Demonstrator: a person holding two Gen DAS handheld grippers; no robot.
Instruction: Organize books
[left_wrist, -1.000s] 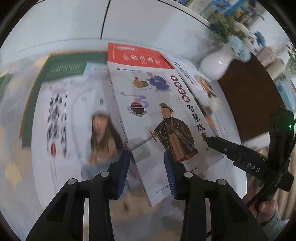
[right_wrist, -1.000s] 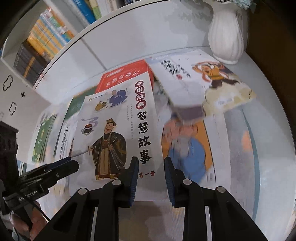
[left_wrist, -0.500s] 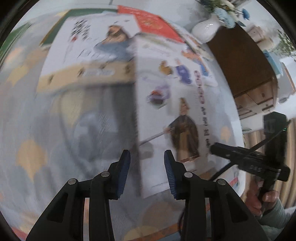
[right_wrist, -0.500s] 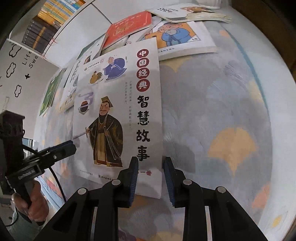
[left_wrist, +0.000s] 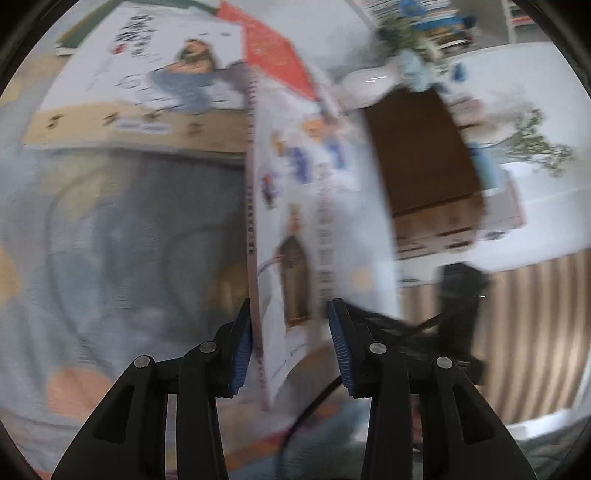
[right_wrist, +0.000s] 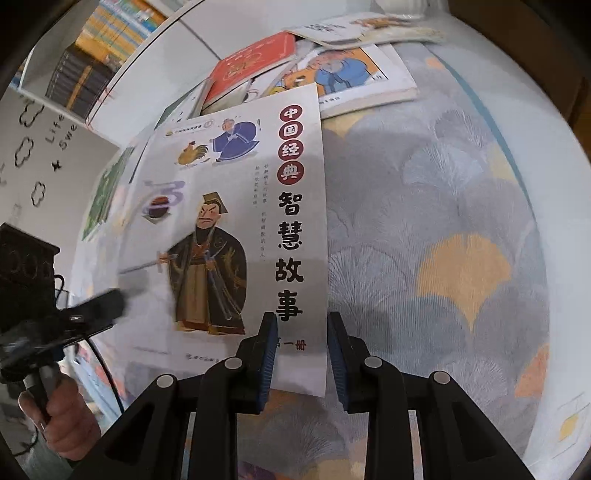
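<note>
My right gripper (right_wrist: 301, 354) is clamped on the near right corner of the storybook (right_wrist: 236, 236), a thin glossy white paperback with a robed swordsman and bold black characters. My left gripper (left_wrist: 291, 350) stands part open around its near left edge; contact is too blurred to tell. The storybook lies on a tablecloth (right_wrist: 443, 240) of grey and yellow fan leaves.

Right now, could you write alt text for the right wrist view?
The right gripper pinches the near edge of a white storybook with a robed swordsman on its cover, above a patterned tablecloth. More books lie scattered behind; the left gripper reaches in from the left.
</note>
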